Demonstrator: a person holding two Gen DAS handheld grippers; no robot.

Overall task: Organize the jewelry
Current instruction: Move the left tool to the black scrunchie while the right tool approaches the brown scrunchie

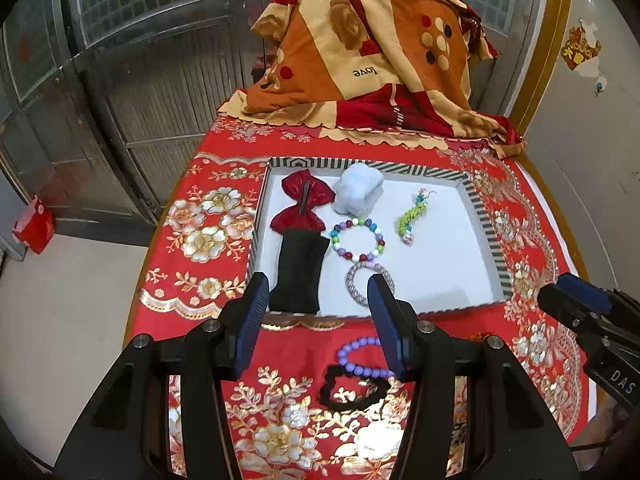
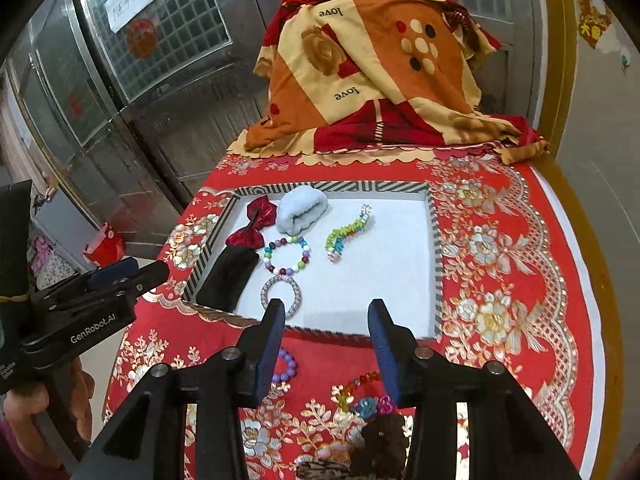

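Observation:
A white tray with a striped rim (image 1: pixel 440 280) (image 2: pixel 434 256) holds a red bow (image 1: pixel 306 200), a black pouch (image 1: pixel 298 276), a pale blue cloth roll (image 1: pixel 358 194), a multicoloured bead bracelet (image 1: pixel 358 240), a silver bangle (image 1: pixel 360 292) and a green beaded piece (image 1: pixel 412 216). On the cloth in front lie a purple bead bracelet (image 1: pixel 360 356) and a black scrunchie (image 1: pixel 352 392). My left gripper (image 1: pixel 316 320) is open and empty above them. My right gripper (image 2: pixel 328 340) is open and empty above a coloured charm bracelet (image 2: pixel 366 396) and a brown scrunchie (image 2: pixel 384 436).
The table wears a red floral cloth (image 1: pixel 208 240). A bundle draped in an orange "love" blanket (image 1: pixel 368 48) stands at the back. Metal doors (image 1: pixel 120 80) are on the left. The right gripper shows at the right edge of the left wrist view (image 1: pixel 576 304).

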